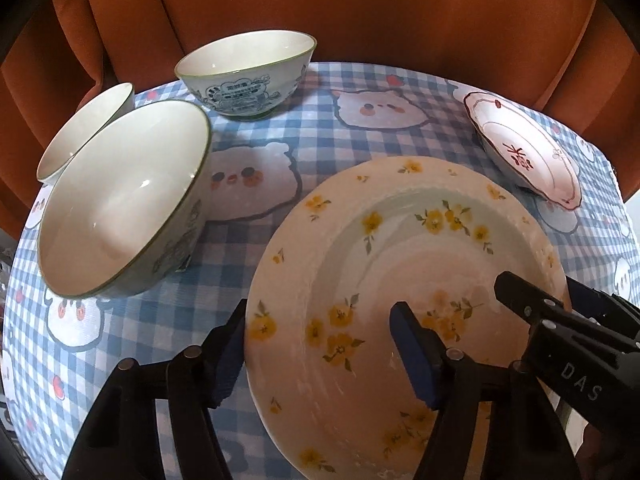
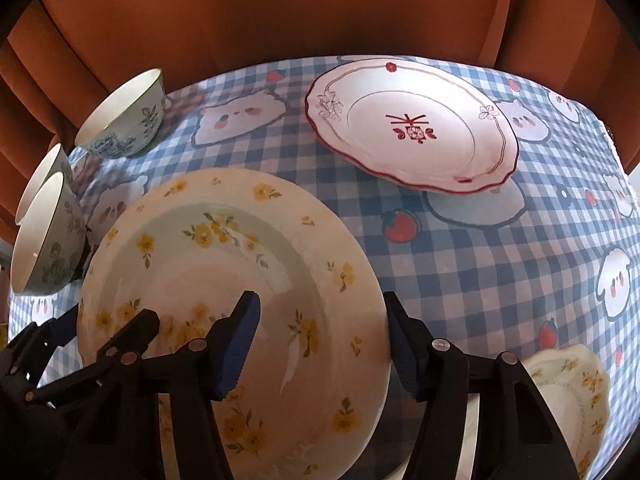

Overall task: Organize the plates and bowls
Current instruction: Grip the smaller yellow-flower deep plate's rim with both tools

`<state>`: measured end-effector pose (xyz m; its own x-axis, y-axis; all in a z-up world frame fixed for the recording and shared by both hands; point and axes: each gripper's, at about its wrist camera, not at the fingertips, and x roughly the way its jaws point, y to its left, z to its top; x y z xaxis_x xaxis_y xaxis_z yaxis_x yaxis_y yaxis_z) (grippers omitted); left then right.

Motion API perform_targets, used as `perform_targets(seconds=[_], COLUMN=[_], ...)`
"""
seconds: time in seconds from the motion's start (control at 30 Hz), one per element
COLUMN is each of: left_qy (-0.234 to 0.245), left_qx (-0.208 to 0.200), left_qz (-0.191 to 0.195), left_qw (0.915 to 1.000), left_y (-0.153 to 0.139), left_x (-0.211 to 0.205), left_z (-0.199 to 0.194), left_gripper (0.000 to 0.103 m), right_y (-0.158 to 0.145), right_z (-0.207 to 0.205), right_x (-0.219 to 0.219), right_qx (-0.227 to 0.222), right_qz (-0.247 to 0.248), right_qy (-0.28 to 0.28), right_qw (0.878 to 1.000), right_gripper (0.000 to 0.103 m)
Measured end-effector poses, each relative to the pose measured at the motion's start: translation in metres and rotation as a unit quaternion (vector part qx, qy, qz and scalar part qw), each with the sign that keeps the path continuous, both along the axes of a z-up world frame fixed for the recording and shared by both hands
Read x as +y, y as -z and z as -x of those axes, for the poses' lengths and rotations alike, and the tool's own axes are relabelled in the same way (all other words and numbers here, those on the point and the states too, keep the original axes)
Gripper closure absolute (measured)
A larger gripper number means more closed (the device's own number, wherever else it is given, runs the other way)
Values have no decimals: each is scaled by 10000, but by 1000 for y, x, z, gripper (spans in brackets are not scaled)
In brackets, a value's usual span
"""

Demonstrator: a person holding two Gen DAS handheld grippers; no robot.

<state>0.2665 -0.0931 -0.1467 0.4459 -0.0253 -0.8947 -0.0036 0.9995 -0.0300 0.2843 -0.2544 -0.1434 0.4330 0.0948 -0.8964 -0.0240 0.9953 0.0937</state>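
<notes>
While both grippers straddle opposite rims of the yellow-flowered plate (image 1: 360, 280), which lies at the near edge of the counter (image 1: 320, 136), their jaws stand apart with a rim section between the pads; pad contact cannot be confirmed.

Count: three bowls, three plates. The printed bowl (image 1: 246, 74) stands at the far edge; the large bowl (image 1: 124, 204) and the small bowl (image 1: 86, 130) sit touching at the left edge. The red-rimmed plate (image 2: 412, 128) occupies the far right area.

The left gripper (image 1: 316, 356) view shows the printed label on the far bowl, characters unreadable, and the letters "DAS" on the right gripper (image 2: 320, 340) body. Only the right wrist view shows the second flowered plate (image 2: 568, 396) at the near right corner.
</notes>
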Motion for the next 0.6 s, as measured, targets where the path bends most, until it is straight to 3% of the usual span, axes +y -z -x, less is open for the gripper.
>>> perform_targets(seconds=[0.43,0.6], left_qy=[-88,-171], left_qx=[203,161], left_qz=[-198,-131], left_qw=[9996,9996], left_y=[1,2], left_x=[22,22], left_z=[37,36], left_gripper=[31,29], right_y=[0,7], right_z=[43,38], right_x=[28,28], right_qx=[239,316], right_qz=[-5,-12], right_qy=[-202,-252], right_qw=[9995,9992], right_gripper=[39,39])
